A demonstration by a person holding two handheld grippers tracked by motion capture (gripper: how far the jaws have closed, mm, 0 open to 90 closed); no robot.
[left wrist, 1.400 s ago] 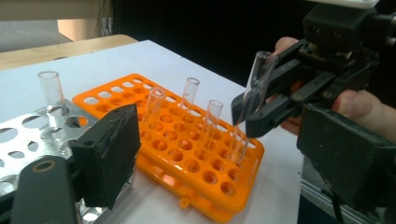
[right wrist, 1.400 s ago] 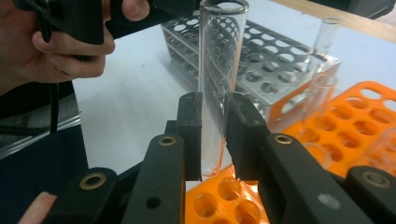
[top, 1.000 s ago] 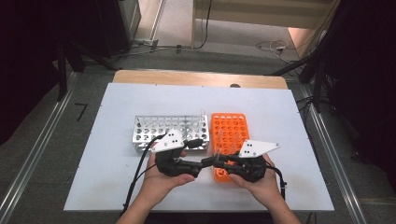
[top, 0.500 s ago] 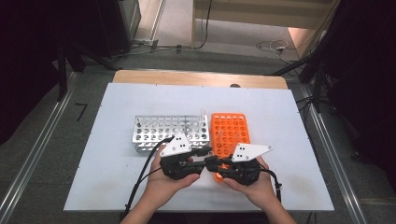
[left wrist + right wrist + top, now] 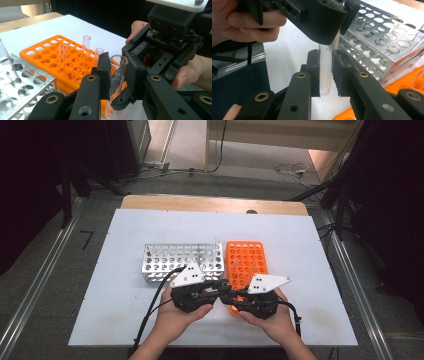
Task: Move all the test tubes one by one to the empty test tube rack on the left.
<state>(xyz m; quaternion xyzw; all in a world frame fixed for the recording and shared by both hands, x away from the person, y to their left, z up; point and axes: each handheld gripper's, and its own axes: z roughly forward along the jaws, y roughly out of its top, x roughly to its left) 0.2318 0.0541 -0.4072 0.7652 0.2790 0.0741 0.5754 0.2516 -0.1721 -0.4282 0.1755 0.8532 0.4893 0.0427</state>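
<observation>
Presently, both the left tongs and the right tongs are clamping one clear test tube, which is standing upright at lower centre of the frame. It is hanging beside the orange rack, above the white desk.

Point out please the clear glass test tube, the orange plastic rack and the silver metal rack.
clear glass test tube (image 5: 117,75), left gripper view, its wall.
orange plastic rack (image 5: 247,260), high view, its top plate.
silver metal rack (image 5: 175,257), high view, its top plate.
</observation>
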